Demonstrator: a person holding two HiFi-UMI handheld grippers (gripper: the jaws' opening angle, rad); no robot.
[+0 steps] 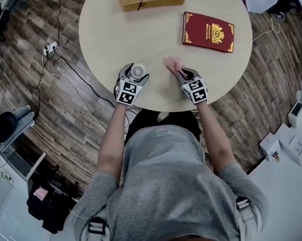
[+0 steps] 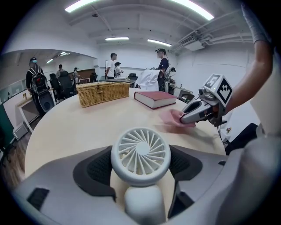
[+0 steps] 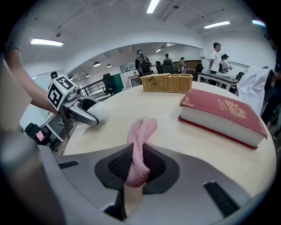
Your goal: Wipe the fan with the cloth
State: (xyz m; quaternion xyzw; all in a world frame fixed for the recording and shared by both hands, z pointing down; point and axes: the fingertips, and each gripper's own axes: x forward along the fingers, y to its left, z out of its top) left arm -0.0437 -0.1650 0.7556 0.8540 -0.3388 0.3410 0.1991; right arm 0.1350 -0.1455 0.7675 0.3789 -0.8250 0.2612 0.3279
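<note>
White fan (image 2: 140,151) clamped in left claw (image 2: 139,169) | pink cloth (image 3: 141,132) pinched in right claw (image 3: 137,166)

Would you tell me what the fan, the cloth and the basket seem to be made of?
Fan: likely matte white plastic, with moulded vanes.
Cloth: soft pink fabric, perhaps knit, nubby and limp.
Basket: woven wicker or rattan, by its weave.

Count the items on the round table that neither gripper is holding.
2: a wicker basket at the far edge of the table, partly cut off by the frame, and a red book right of it. Anything beyond the frame's top is unseen.
</note>
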